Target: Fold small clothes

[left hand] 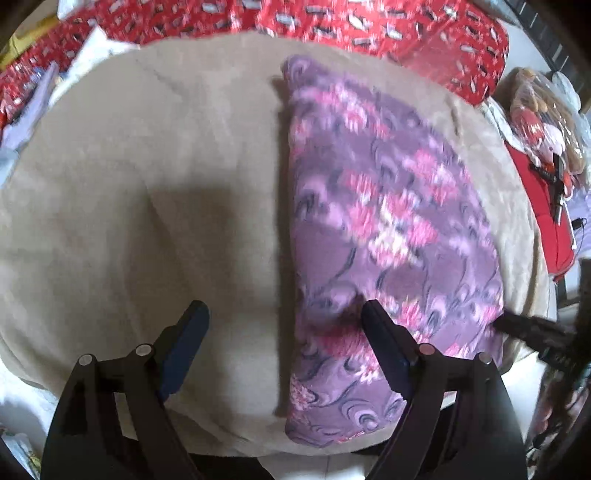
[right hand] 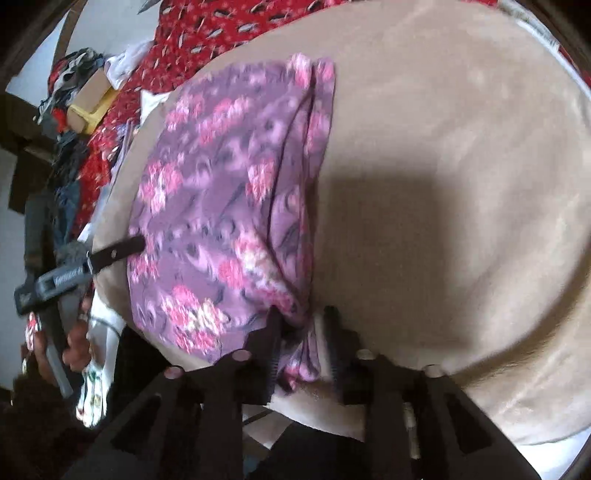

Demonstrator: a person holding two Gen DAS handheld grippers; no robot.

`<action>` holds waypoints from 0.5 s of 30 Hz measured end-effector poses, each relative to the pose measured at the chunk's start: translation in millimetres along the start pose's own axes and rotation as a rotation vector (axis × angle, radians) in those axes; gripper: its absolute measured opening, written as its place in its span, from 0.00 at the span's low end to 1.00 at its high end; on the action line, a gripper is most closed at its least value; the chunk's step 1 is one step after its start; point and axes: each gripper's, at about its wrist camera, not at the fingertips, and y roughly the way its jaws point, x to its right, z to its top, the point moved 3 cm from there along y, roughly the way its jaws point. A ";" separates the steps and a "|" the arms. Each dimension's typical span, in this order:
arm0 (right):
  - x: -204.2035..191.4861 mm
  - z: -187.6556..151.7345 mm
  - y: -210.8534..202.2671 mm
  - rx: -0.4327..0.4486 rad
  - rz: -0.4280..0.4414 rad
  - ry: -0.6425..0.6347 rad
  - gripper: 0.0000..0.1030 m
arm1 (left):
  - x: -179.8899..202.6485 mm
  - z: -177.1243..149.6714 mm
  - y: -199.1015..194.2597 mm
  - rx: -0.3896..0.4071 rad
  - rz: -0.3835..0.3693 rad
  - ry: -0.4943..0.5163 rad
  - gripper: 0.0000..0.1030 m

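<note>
A purple garment with pink flowers (left hand: 388, 229) lies folded into a long strip on a beige blanket (left hand: 147, 166). My left gripper (left hand: 282, 319) hovers open over the strip's near end; one finger is above the blanket, the other above the cloth, and nothing is held. In the right wrist view the same garment (right hand: 221, 206) runs away from me. My right gripper (right hand: 303, 323) has its jaws drawn close, with the bunched near corner of the garment pinched between them. One left finger (right hand: 122, 248) shows at the garment's far edge.
A red patterned bedspread (left hand: 332, 18) lies beyond the blanket. Piled clothes and a yellow box (right hand: 88, 107) sit at the upper left of the right wrist view. A hand (right hand: 74, 343) grips the left tool's handle. Toys in plastic (left hand: 543, 122) lie at the right.
</note>
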 end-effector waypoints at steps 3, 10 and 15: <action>-23.0 22.8 -20.9 0.141 0.007 -0.062 0.35 | 6.1 12.7 -1.8 0.025 0.015 -0.008 0.83; -14.0 39.7 33.3 0.050 -0.086 -0.107 0.46 | 6.4 15.4 24.4 -0.031 0.006 -0.019 0.83; -19.3 90.4 5.1 0.193 -0.044 -0.063 0.49 | 14.3 65.6 12.5 0.068 0.057 0.009 0.83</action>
